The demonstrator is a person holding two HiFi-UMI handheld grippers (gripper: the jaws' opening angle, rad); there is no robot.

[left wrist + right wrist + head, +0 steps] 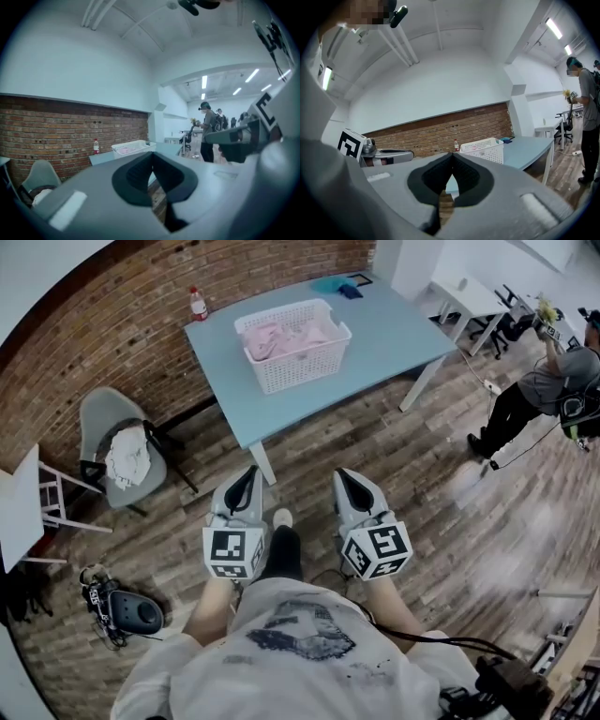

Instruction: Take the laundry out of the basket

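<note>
A white slatted laundry basket [295,345] stands on the light blue table [394,334], with pink laundry [286,336] lying inside it. The same basket [132,147] shows far off in the left gripper view, and the basket [483,149] also appears in the right gripper view. My left gripper [251,471] and right gripper [341,474] are held close to my body, well short of the table. Both are shut with nothing between the jaws.
A red-capped bottle [198,304] stands at the table's far left corner, blue items [342,285] at its far edge. A grey chair [117,451] holding white cloth stands left of the table. A person [544,390] is at the right. Gear [122,607] lies on the wooden floor.
</note>
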